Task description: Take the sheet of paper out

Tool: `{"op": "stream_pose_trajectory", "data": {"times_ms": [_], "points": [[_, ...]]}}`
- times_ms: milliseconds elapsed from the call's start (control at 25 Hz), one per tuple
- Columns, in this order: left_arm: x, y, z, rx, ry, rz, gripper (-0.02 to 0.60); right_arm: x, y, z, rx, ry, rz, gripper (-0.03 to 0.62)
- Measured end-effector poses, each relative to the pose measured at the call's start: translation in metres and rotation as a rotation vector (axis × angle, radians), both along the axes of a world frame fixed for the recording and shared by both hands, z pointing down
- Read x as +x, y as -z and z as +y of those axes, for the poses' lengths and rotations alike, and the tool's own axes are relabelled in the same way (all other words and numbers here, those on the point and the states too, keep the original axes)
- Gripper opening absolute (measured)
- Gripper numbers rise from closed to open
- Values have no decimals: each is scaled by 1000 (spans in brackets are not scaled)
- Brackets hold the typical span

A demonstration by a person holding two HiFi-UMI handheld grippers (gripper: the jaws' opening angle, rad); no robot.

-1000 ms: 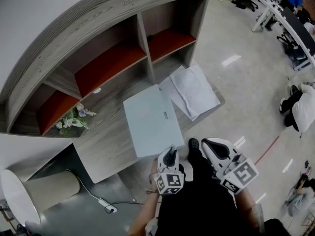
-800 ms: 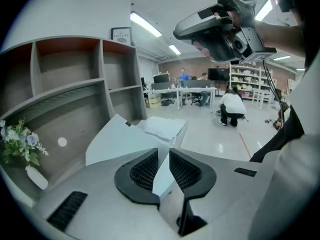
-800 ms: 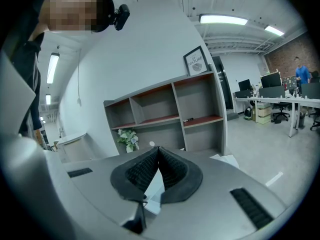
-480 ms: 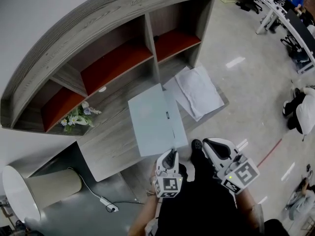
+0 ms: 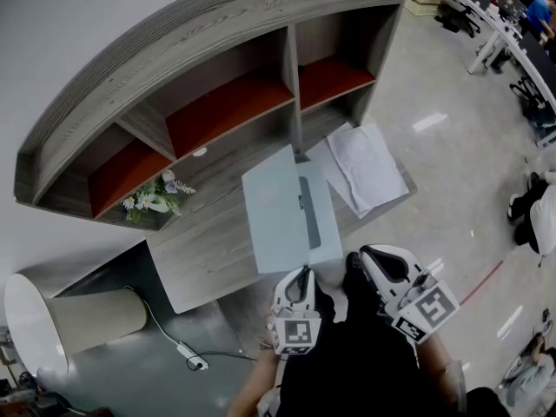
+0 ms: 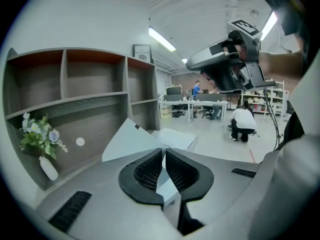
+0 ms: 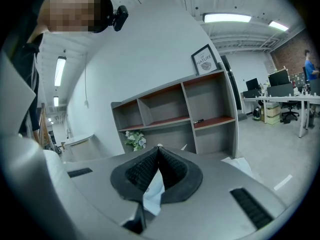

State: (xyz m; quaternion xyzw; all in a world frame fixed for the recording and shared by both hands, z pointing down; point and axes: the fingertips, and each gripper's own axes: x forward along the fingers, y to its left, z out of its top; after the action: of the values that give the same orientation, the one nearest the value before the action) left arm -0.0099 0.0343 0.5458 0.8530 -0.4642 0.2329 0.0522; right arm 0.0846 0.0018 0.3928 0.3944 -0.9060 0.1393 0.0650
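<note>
The thin pale sheet [image 7: 153, 194] is sitting pinched between the clenched jaws of the right gripper [image 7: 159, 151] and hanging out below the pads. Whether it is loose paper or a leaf of the folder is not showing. The pale blue-grey flat folder [image 5: 282, 207] is lying on the grey wood-grain desk [image 5: 204, 259] with its top leaf tilting up. The left gripper [image 6: 164, 154] is grasping that leaf's near edge. Its jaws have just been closing, and the leaf is running up from between the pads toward the shelves.

Both grippers are pointing a little downward, side by side at the desk's near edge, the left one at the folder's near end and the right one just beside it. The person's forearms are coming up from the bottom of the head view, with the marker cubes facing the camera.

From above, the gripper bodies are covering the jaws and the pinched edges (only the gripper views are showing the grips). A stack of loose white papers [image 5: 365, 168] is lying on the desk's right end, near the folder. Behind it, the grey wooden shelf unit with red-brown boards [image 5: 217, 102] is standing against the wall. A small white vase of flowers [image 5: 156, 200] is standing at its lower left. A framed picture [image 7: 204, 60] is sitting on top of the shelf unit, cut off in the head view.
</note>
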Motion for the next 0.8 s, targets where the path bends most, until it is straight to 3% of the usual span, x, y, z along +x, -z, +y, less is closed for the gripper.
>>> {"op": "stream_pose_trajectory", "data": {"times_ms": [800], "points": [[-65,32,2,47,255,108,14,-36,10,-10,36,94,-27,12]]}}
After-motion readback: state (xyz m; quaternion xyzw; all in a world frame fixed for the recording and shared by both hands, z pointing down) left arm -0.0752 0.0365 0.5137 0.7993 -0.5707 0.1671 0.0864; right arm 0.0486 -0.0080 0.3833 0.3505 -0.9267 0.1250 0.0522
